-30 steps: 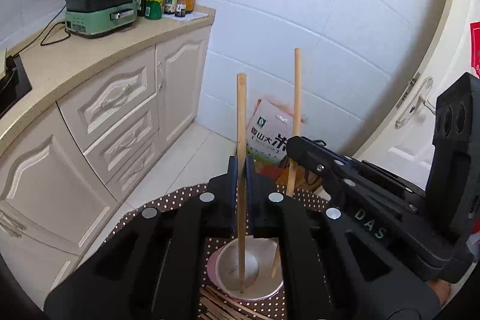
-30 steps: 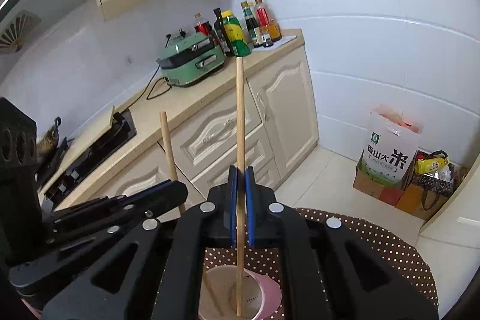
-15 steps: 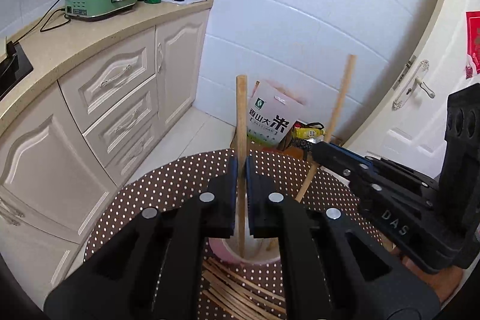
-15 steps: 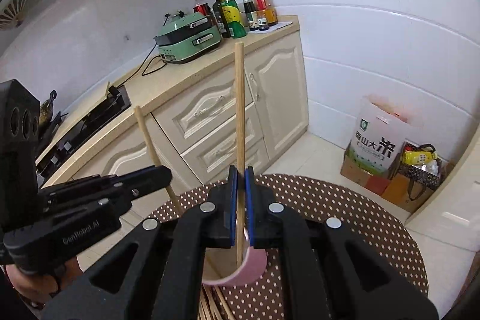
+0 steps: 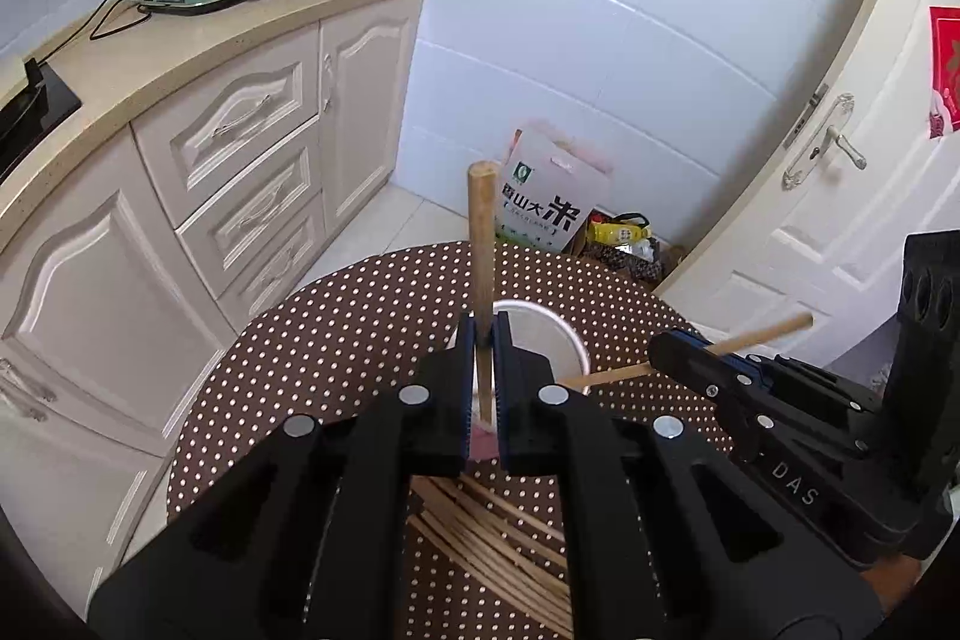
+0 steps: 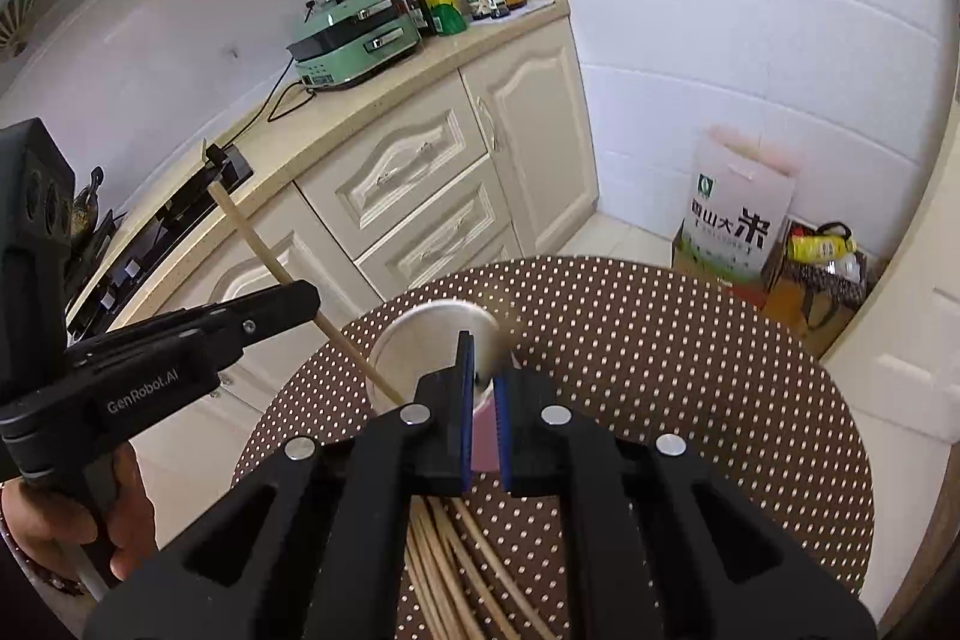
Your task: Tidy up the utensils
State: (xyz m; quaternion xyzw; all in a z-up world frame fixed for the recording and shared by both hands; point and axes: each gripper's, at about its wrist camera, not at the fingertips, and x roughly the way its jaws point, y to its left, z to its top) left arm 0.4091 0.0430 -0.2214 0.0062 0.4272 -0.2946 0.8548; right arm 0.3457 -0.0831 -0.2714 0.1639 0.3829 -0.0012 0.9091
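My left gripper is shut on a wooden chopstick whose lower end points into the pink cup on the dotted table. In the right wrist view that chopstick slants down from the left gripper into the cup. My right gripper hangs just over the cup's near rim with a narrow gap between its jaws and nothing visible between them. In the left wrist view the right gripper shows a second chopstick at its tip, lying nearly level toward the cup.
Several loose chopsticks lie on the brown dotted tablecloth in front of the cup. Kitchen cabinets stand left, a rice bag on the floor behind, a white door right.
Both grippers dropped and tilted toward the cup. The right gripper's chopstick swung from upright to nearly level and no longer shows between its jaws, which have parted slightly.
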